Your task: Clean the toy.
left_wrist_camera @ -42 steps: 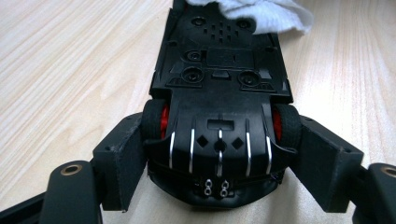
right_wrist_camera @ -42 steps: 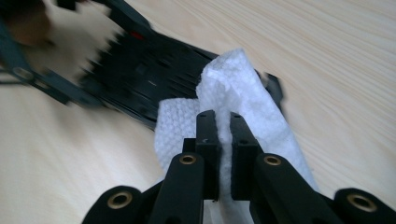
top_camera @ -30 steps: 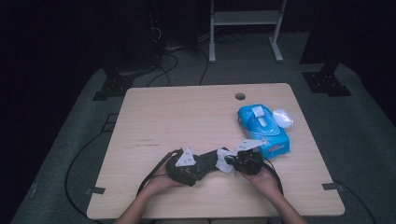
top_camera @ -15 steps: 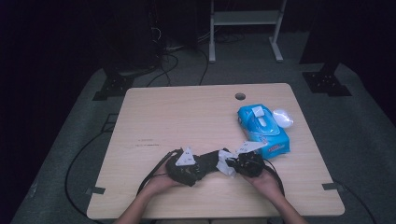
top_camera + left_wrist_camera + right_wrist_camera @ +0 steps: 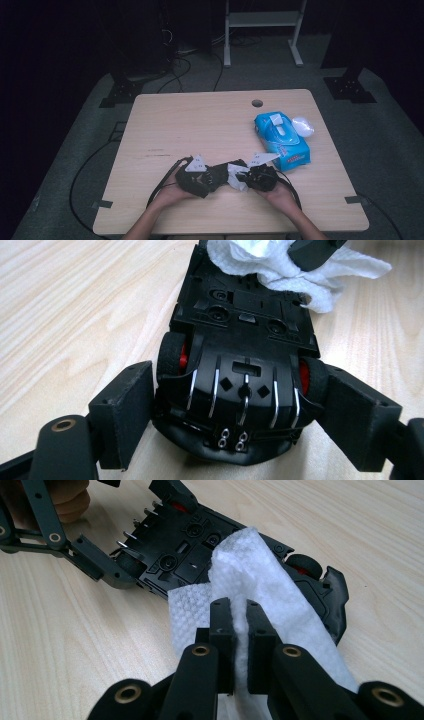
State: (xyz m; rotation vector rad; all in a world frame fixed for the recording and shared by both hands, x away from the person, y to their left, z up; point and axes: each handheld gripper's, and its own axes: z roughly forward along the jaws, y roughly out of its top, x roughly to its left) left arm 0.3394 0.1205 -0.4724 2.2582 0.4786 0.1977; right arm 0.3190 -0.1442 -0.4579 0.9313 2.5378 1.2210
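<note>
1. Near the front edge of the pale wooden tabletop [image 5: 200,125], we see both hands meet over a black plastic toy car [image 5: 240,370] lying upside down.
2. From the left gripper [image 5: 235,410] view we read the car's moulded underside: screw bosses, chrome ribs, red hubs inside rubbery black tyres. The jaws flank its rear at the wheels; they have just been opening, and a sliver of gap shows on the left side, so we call them released around the car.
3. From the right gripper [image 5: 240,630] view we see its jaws clenched on a white, dimpled paper wipe [image 5: 260,585], which drapes over the car's chassis.
4. Only the high view gives us the blue glossy wipe packet [image 5: 281,139] farther right, with a white oval lid [image 5: 302,125] just beside it, both well apart from the car.
</note>
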